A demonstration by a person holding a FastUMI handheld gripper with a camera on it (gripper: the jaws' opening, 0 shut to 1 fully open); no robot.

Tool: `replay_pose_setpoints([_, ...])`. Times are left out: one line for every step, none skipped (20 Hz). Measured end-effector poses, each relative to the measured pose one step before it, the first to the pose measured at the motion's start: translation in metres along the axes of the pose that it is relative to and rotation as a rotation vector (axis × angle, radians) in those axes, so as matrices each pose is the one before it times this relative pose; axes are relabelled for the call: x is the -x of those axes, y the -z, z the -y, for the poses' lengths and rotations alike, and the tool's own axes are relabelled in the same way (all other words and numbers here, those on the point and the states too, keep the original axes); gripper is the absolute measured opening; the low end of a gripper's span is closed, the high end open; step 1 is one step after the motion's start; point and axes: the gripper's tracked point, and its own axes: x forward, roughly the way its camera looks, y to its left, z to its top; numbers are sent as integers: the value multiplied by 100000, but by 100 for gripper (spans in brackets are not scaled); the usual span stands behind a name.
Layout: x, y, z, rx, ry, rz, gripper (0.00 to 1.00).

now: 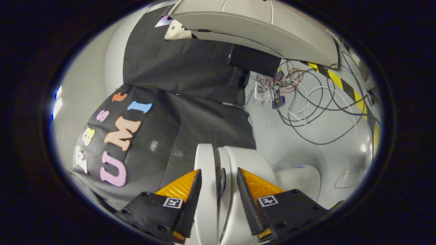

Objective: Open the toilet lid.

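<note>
Between your claw's (218, 190) two fingers stand the toilet lid (205, 190) and the seat (223, 183), both edge-on at the bottom centre of the frame. Your left finger (190, 200) lies against the lid's outer face, while your right finger (247, 200) sits just beside the white toilet body (252, 163), so I cannot tell whether you are truly clamping the lid. Across the right of the frame, a tangle of cables (306, 102) sprawls over the grey floor (289, 143), with yellow-and-black hazard tape (344, 85) running diagonally at the upper right. Black cloth (184, 78) covers the booth wall left of centre.
</note>
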Motion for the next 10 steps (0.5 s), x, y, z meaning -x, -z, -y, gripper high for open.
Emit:
replay_pose_setpoints([-274, 52, -123, -107, -403, -4, 60])
replay_pose_setpoints([10, 224, -64, -209, -122, -346, 54])
replay_pose_setpoints([-158, 224, -40, -487, -394, -685, 49])
replay_pose_setpoints([-334, 264, -168, -1156, -331, -810, 43])
replay_pose_setpoints([1443, 467, 9, -664, 774, -1131, 38])
replay_pose_setpoints([231, -1270, 320, 445, 221, -1130, 33])
replay_pose_setpoints([-2018, 1582, -231, -191, -228, -1266, 32])
replay_pose_setpoints([35, 312, -94, 436, 25, -1316, 32])
replay_pose_setpoints([103, 75, 26, 733, 162, -284, 31])
replay_pose_setpoints([-124, -166, -19, 13, 47, 360, 31])
